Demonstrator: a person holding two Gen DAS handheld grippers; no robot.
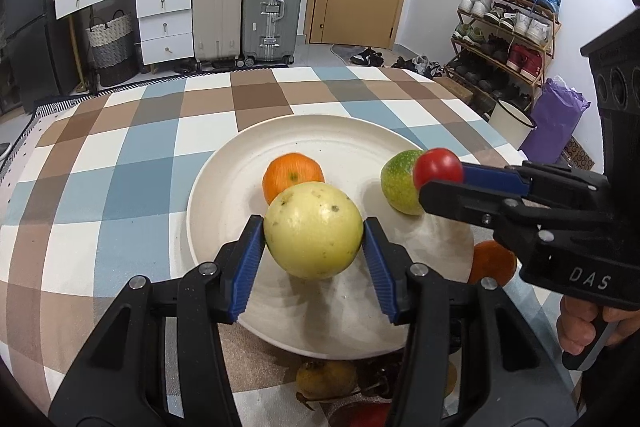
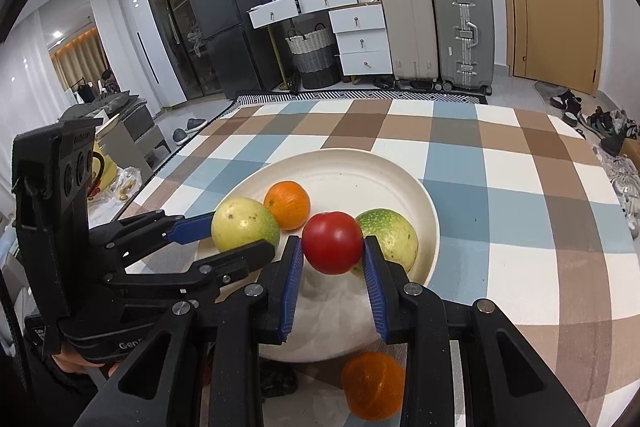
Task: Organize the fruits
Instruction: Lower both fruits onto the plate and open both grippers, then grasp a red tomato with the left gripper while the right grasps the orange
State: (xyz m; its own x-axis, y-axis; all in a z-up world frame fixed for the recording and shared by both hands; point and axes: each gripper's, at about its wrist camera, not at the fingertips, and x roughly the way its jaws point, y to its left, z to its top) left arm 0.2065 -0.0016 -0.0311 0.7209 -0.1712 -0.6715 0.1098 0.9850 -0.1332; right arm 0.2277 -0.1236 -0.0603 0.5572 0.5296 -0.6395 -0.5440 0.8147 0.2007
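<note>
Pinching a soft tomato across its middle, the right gripper is risking bruises; the left gripper is clamping a firmer, smooth guava.

plate's far half open, orange and green fruit crowding front

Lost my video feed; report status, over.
Left tongs shut on pale yellow round fruit. Right tongs shut on red tomato. Both above white plate. Nothing blocking.
</note>
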